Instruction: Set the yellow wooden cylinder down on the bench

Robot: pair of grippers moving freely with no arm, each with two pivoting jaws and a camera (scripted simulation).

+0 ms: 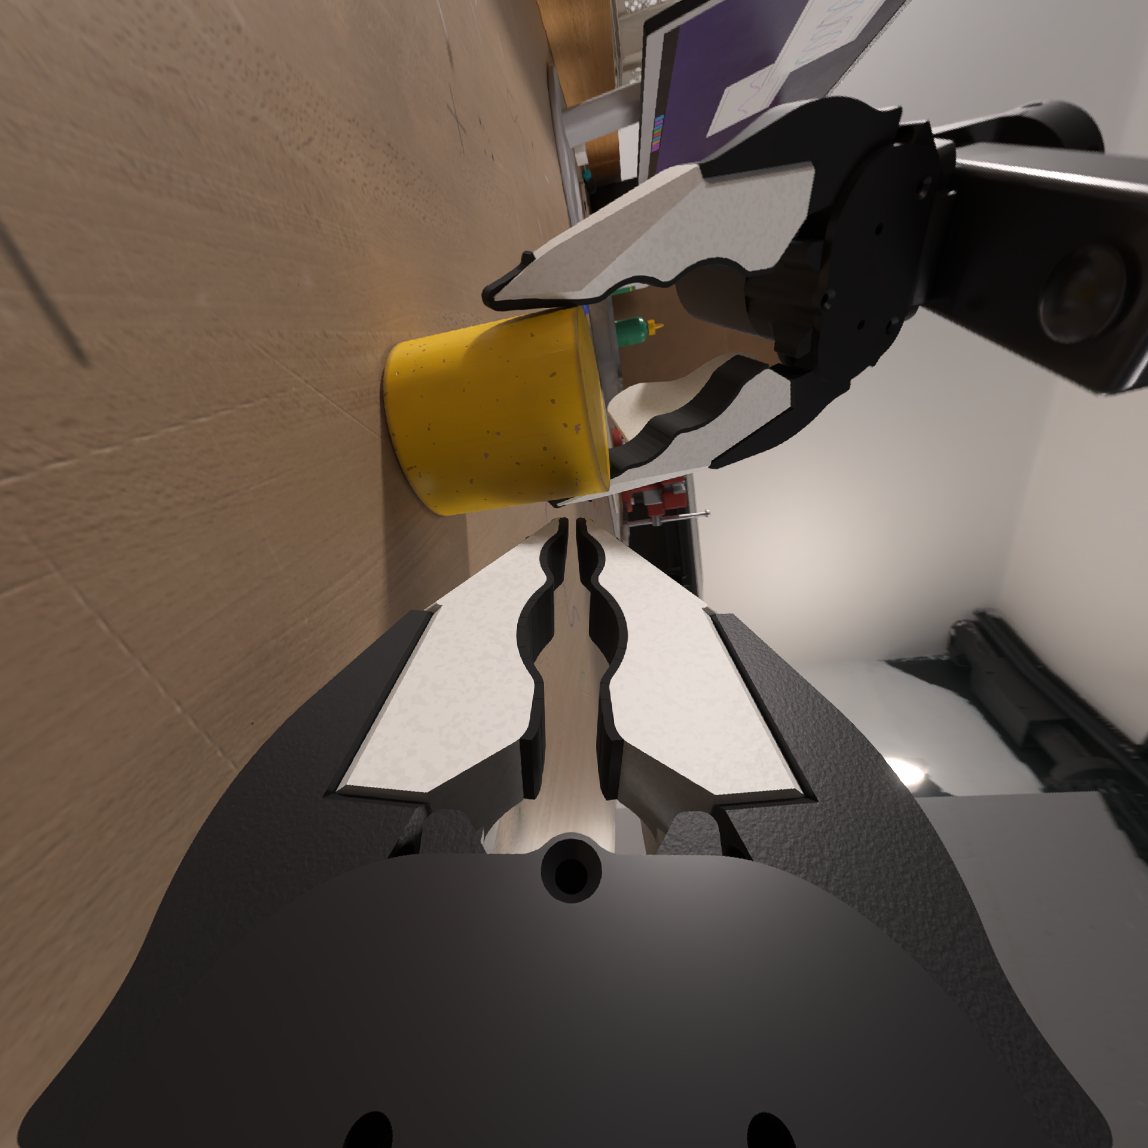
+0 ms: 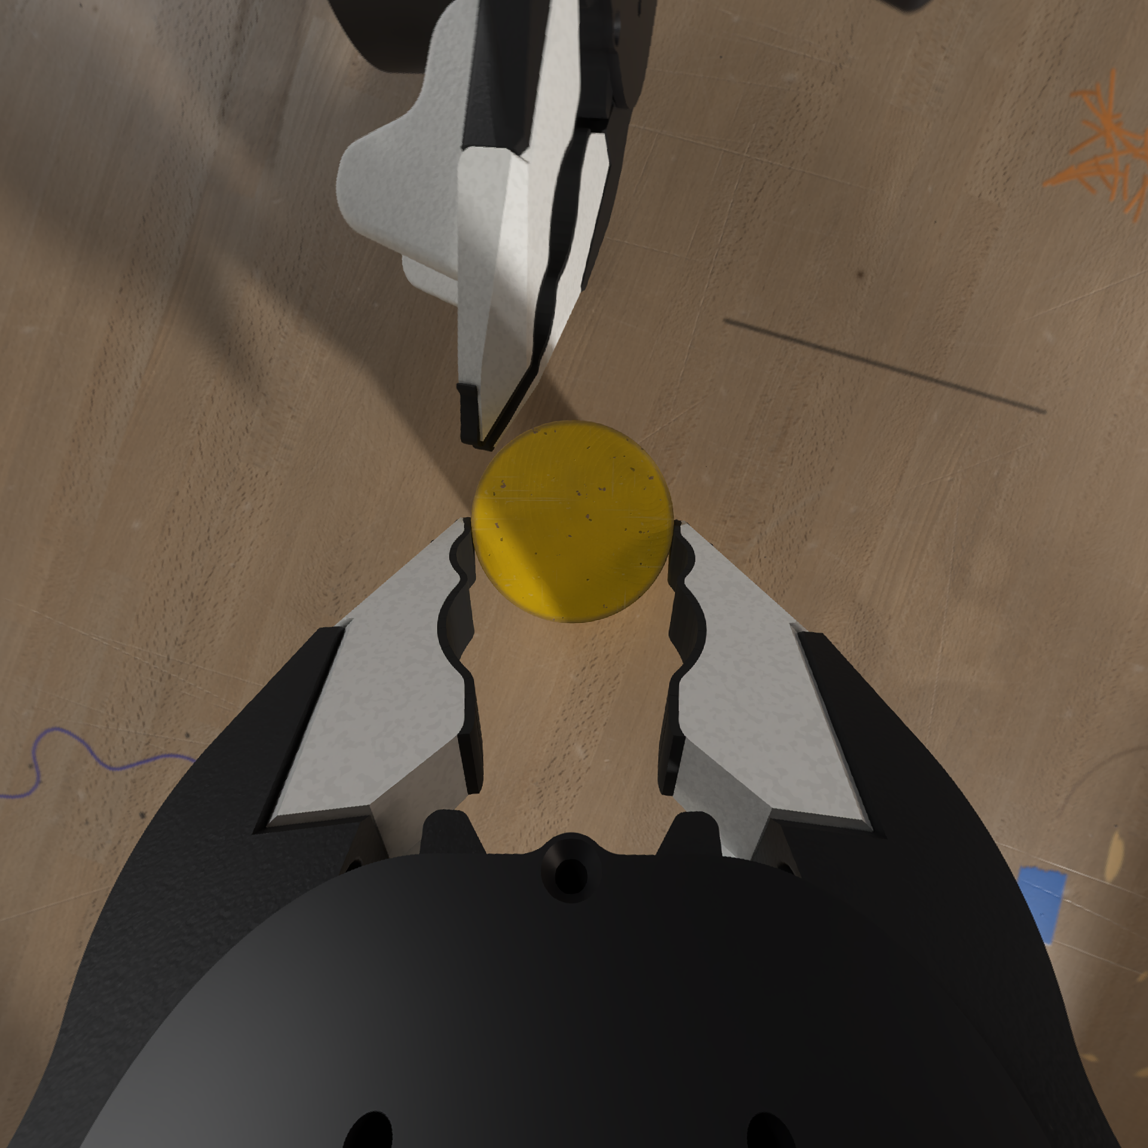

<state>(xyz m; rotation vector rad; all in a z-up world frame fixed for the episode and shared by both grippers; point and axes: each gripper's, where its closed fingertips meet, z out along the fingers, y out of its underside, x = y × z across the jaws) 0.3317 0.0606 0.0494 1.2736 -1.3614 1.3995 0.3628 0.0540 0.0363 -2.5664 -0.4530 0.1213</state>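
Short yellow wooden cylinder (image 2: 572, 520), frame centre, stands w/ its base on the scuffed brown wooden bench (image 2: 870, 559). Right gripper (image 2: 572, 528) pinches its sides at the tips. Left gripper (image 1: 572, 525) pressed together, empty, just beside it. Placing looks done; release & retreat left.

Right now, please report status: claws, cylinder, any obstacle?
Right claw straddling yellow cylinder, grip cannot confirm. Left claw shut, empty, beside it. Cylinder upright on bench. Nothing else near it.

Speckled yellow cylinder (image 2: 571, 520), seemingly scuffed brown bench (image 2: 870, 559)
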